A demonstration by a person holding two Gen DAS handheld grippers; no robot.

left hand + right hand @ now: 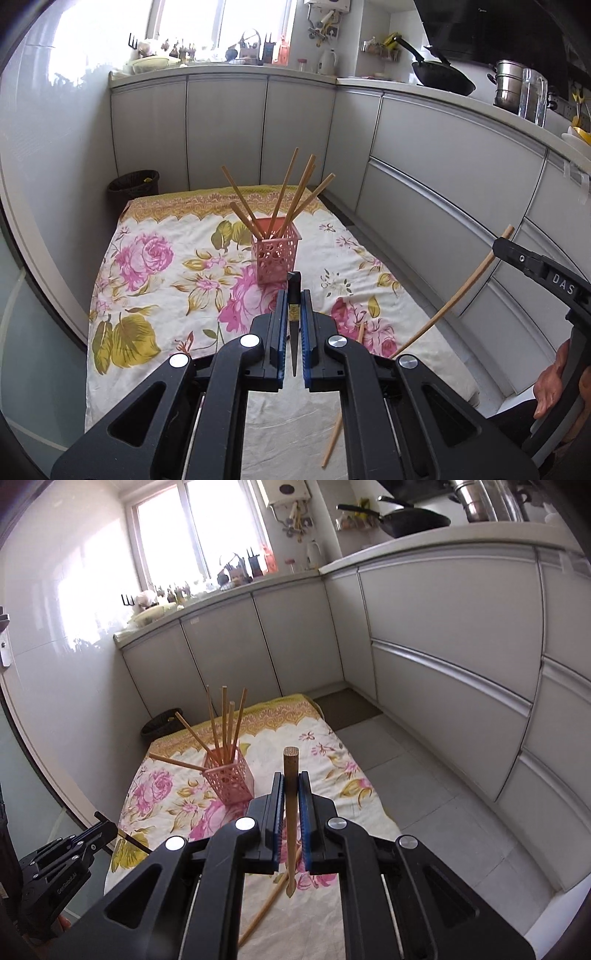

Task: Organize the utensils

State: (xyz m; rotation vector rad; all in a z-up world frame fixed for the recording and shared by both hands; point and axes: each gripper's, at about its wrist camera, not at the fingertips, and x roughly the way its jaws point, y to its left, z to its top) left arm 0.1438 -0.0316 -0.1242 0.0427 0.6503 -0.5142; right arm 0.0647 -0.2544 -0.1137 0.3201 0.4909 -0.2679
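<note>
Blue-padded left gripper [294, 295] clamped on a dark chopstick [294, 291], blunt end up, tip hanging below the pads. Right gripper [291, 779] pinched shut on a pale wooden chopstick [290, 768], likewise upright. Both held clear above the floral cloth [155, 295]. Beyond, pink holder [275, 254] mid-cloth with several chopsticks fanned out. One loose chopstick [334, 437] near the cloth's near edge. Cabinets [443, 177] close along the right.

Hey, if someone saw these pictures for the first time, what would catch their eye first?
Probably the pink basket bristling with wooden chopsticks, standing mid-table on the flowered cloth. Next, each gripper up close: the left gripper clamps a dark chopstick, the right gripper a pale one.
</note>
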